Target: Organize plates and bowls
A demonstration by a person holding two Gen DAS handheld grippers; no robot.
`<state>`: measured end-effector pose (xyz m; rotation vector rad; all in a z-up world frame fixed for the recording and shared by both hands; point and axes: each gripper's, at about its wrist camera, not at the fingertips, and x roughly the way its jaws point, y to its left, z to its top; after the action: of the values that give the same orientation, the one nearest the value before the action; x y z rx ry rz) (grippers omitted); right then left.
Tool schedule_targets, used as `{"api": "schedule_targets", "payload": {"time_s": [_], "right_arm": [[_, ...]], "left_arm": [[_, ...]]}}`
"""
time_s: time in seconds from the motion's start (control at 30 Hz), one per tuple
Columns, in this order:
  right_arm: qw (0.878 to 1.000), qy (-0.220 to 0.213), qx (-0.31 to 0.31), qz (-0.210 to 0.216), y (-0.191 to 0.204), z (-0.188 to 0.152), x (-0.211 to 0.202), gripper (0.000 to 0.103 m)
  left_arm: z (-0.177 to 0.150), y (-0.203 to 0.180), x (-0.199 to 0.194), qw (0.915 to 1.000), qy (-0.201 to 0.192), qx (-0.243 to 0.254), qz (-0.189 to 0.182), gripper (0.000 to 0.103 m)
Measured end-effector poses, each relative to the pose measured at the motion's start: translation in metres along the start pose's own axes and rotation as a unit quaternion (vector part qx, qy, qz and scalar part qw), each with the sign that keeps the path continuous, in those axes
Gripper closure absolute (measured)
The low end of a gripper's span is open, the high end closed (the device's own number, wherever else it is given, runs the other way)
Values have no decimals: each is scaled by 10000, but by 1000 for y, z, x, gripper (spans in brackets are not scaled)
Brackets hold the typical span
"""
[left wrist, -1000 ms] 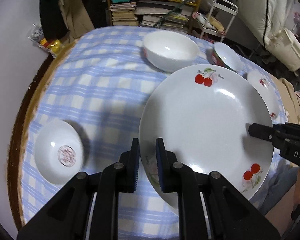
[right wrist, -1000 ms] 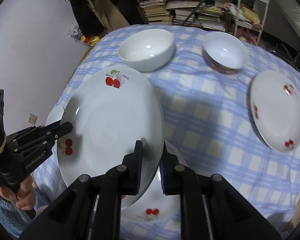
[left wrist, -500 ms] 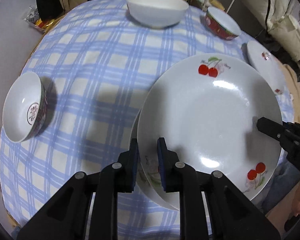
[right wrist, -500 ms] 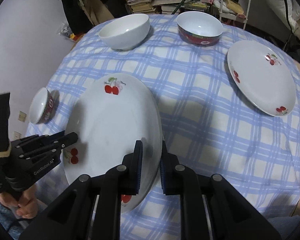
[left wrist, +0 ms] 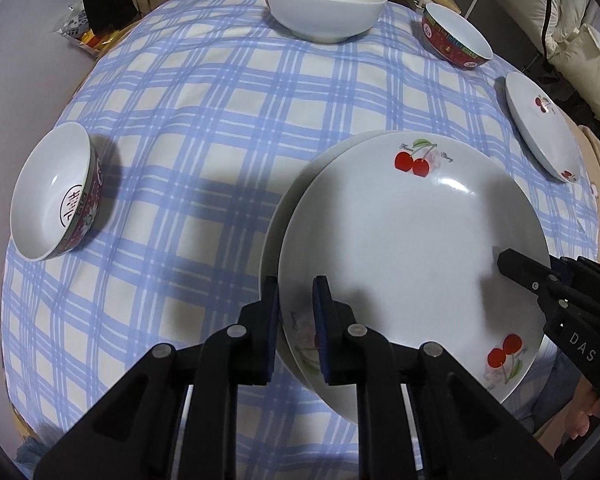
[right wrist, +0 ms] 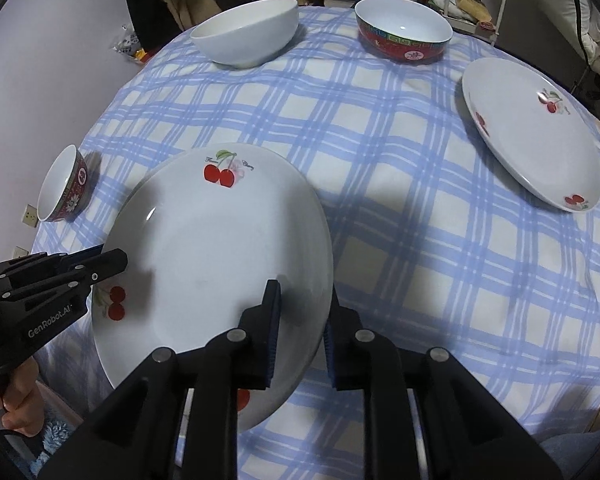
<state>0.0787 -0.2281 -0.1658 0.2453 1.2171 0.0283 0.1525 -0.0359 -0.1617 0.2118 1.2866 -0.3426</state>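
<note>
Left tongs (left wrist: pixel 296 320): nearly closed, clamped across the near-left rim of the top cherry plate (left wrist: pixel 400 240).
Right tongs (right wrist: pixel 300 320): narrow. The jaws have just been widening with the plate's right rim between them. Whether the pads still bear on it cannot be told.
Top cherry plate: lying on a lower plate (left wrist: pixel 276 224) and offset from it, so a sliver of the lower rim shows at its left.
Risk, uneven release: if one side lets go first, the plate may drop or slide on the glazed plate beneath. It could knock or chip.
Risk, offset stack: left off-centre, the stack is likely to rock under further plates.
Risk, withdrawal: a pad dragging on the rim could pull the plate toward the counter's (left wrist: pixel 204 140) near edge, which lies close to the stack.
Open room: bare cloth to the left of and beyond the top cherry plate.
Obstacles: small red bowl (left wrist: pixel 52 192) well left; white bowl (left wrist: pixel 324 8) and red bowl (left wrist: pixel 456 36) far beyond; second cherry plate (left wrist: pixel 540 132) beyond-right, near the counter's edge.
</note>
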Motion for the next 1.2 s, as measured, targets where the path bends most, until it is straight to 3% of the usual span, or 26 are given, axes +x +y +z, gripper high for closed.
{"api": "schedule_targets", "payload": {"time_s": [0.37, 0.7, 0.87, 1.2], "right_arm": [[9994, 232, 214, 130, -4, -9, 11, 80], [9995, 280, -125, -36, 4, -7, 10, 75], [9986, 255, -391, -258, 13, -8, 10, 75], [9999, -36, -160, -21, 2, 0, -13, 71]], "left_arm": [[-2, -1, 0, 10000, 7, 26, 60, 87], [-8, -4, -11, 9991, -164, 109, 364, 87], [-10, -5, -17, 9982, -272, 119, 519, 87], [-4, -8, -18, 9962, -297, 97, 813, 87]]}}
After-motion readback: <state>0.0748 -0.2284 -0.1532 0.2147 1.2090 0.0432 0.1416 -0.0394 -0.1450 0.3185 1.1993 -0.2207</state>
